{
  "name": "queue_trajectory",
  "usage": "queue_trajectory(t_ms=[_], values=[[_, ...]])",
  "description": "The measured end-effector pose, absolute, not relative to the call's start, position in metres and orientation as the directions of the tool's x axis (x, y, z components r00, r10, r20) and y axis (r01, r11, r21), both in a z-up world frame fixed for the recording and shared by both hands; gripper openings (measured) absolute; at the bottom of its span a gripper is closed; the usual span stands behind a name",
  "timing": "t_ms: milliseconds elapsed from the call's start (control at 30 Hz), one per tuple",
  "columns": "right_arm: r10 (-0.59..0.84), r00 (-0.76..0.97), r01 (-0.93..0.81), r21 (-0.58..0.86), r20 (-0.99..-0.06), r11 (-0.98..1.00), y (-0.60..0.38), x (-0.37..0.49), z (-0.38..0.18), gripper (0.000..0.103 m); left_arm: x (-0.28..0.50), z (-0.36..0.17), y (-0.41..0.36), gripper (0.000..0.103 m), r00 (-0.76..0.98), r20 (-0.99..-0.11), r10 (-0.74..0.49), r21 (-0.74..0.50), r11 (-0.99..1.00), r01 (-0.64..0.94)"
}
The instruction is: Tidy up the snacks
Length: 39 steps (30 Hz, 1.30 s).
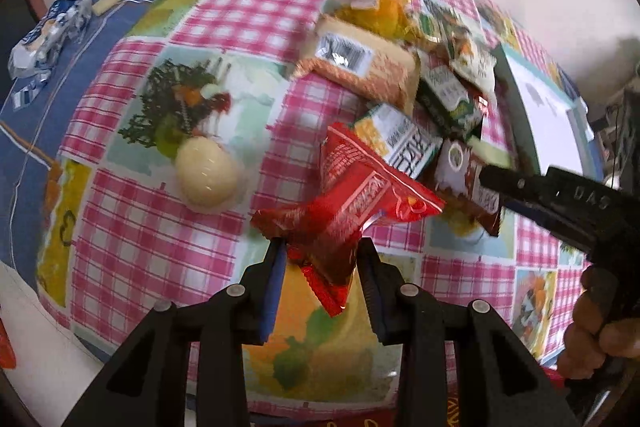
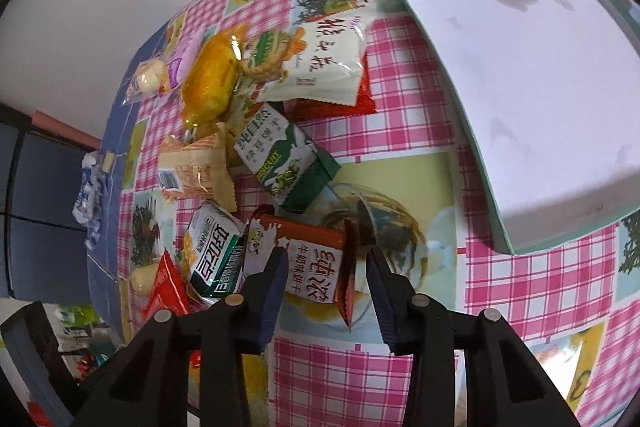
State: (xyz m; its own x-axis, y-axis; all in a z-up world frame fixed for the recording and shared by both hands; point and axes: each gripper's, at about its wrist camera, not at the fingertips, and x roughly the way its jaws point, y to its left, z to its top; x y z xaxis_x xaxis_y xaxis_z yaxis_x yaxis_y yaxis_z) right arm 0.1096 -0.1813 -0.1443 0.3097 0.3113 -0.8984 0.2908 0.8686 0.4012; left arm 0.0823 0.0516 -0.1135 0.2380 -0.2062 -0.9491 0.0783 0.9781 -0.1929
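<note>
My left gripper (image 1: 322, 251) is shut on a red snack packet (image 1: 352, 199) and holds it above the checked tablecloth; the packet also shows in the right wrist view (image 2: 168, 287). My right gripper (image 2: 326, 259) is open, its fingers on either side of a brown-and-white biscuit packet (image 2: 308, 259) that lies on the cloth; that packet shows in the left wrist view (image 1: 468, 175). A pile of snacks lies beyond: a green biscuit packet (image 2: 288, 163), a white-green packet (image 2: 216, 259), a tan packet (image 2: 196, 167), a yellow cake (image 2: 212, 79).
A shallow white tray with a teal rim (image 2: 500, 219) lies to the right of the pile. A pale round bun (image 1: 206, 173) lies to the left. A blue-white wrapper (image 1: 48, 31) lies on the blue strip at the table's far left edge.
</note>
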Motion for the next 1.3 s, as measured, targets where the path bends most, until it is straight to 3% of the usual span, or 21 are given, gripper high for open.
queue_trajectory(t_ms=[300,400,567,900,933,1000,1067,1300], values=[[0.330,0.337,0.311,0.435,-0.882,0.845,-0.188,0.113,-0.140,0.045,0.092,-0.087,0.071,0.037,0.330,-0.916,-0.230,-0.231,0.972,0.037],[0.344,0.324,0.308,0.442,-0.881,0.842,-0.184,0.115,-0.144,0.059,0.103,-0.095,0.072,0.037,0.340,-0.916,-0.214,-0.219,0.975,0.026],[0.312,0.309,0.263,0.396,-0.899,0.880,-0.167,0.121,-0.144,0.060,0.104,-0.111,0.082,0.037,0.329,-0.918,-0.221,-0.228,0.974,0.019],[0.236,0.298,0.211,0.305,-0.925,0.929,-0.140,0.136,-0.153,0.077,0.109,-0.132,0.092,0.037,0.297,-0.927,-0.229,-0.235,0.972,0.017],[0.225,0.301,0.207,0.294,-0.927,0.933,-0.138,0.138,-0.153,0.078,0.110,-0.133,0.091,0.039,0.296,-0.927,-0.229,-0.234,0.972,0.019],[0.208,0.303,0.201,0.276,-0.930,0.940,-0.133,0.141,-0.154,0.080,0.113,-0.133,0.091,0.056,0.298,-0.928,-0.223,-0.228,0.973,0.020],[0.178,0.297,0.178,0.238,-0.938,0.955,-0.126,0.145,-0.155,0.080,0.114,-0.132,0.092,0.067,0.308,-0.925,-0.221,-0.226,0.974,0.020],[0.125,0.268,0.180,0.177,-0.955,0.967,-0.129,0.146,-0.157,0.082,0.116,-0.120,0.091,0.078,0.355,-0.924,-0.145,-0.132,0.989,0.059]])
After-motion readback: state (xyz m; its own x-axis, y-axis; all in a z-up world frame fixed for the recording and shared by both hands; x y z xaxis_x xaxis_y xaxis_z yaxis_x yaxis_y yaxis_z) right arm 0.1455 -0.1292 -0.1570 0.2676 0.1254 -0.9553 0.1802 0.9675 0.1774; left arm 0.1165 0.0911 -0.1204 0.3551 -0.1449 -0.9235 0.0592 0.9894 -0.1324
